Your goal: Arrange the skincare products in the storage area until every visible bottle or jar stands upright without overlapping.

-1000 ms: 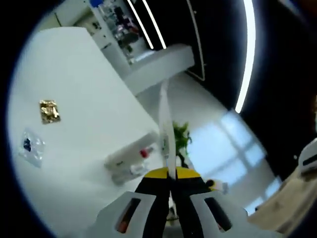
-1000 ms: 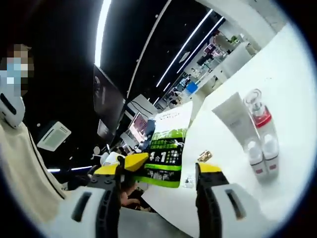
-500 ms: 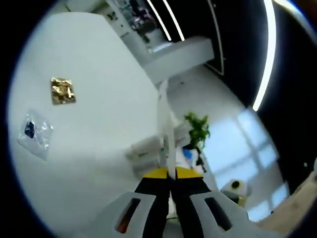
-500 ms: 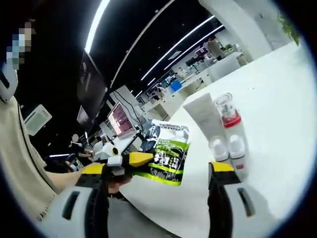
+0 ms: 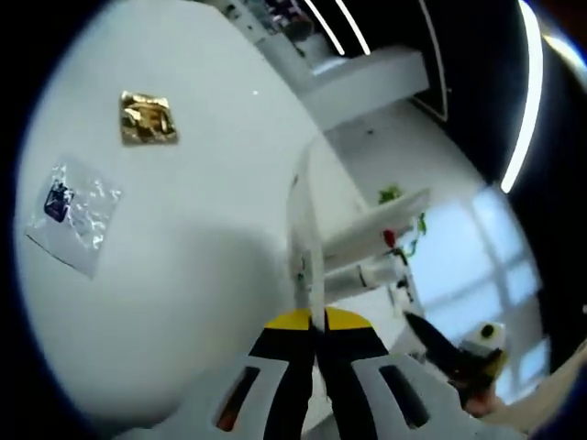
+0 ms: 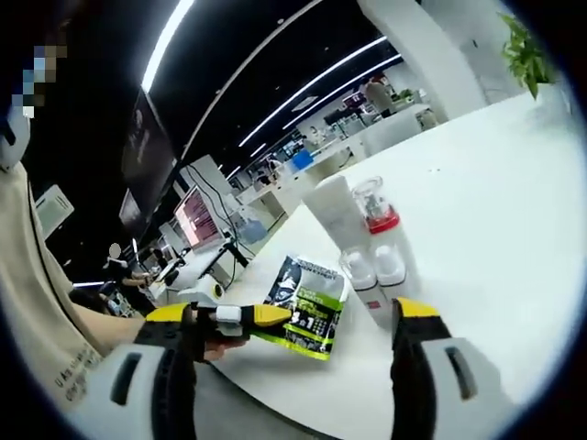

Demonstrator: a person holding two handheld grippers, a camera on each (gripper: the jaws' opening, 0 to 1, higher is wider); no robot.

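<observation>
A large white table (image 6: 514, 238) spreads across both gripper views. In the right gripper view, 4 skincare products lie flat on it, touching side by side: a white tube (image 6: 335, 215), a clear-capped bottle with a red band (image 6: 378, 218), and 2 small white bottles (image 6: 367, 280) nearest the camera. Just beside them, a green and black sachet (image 6: 310, 304) hangs at the table's edge, pinched by the left gripper (image 6: 240, 316). In the left gripper view, that sachet appears edge-on as a thin white strip, clamped between pressed-together fingers (image 5: 292, 344). The right gripper (image 6: 292, 321) has its fingers spread wide, holding nothing. Further off lie a clear plastic bag (image 5: 71, 206) and a gold packet (image 5: 147, 117), well apart.
</observation>
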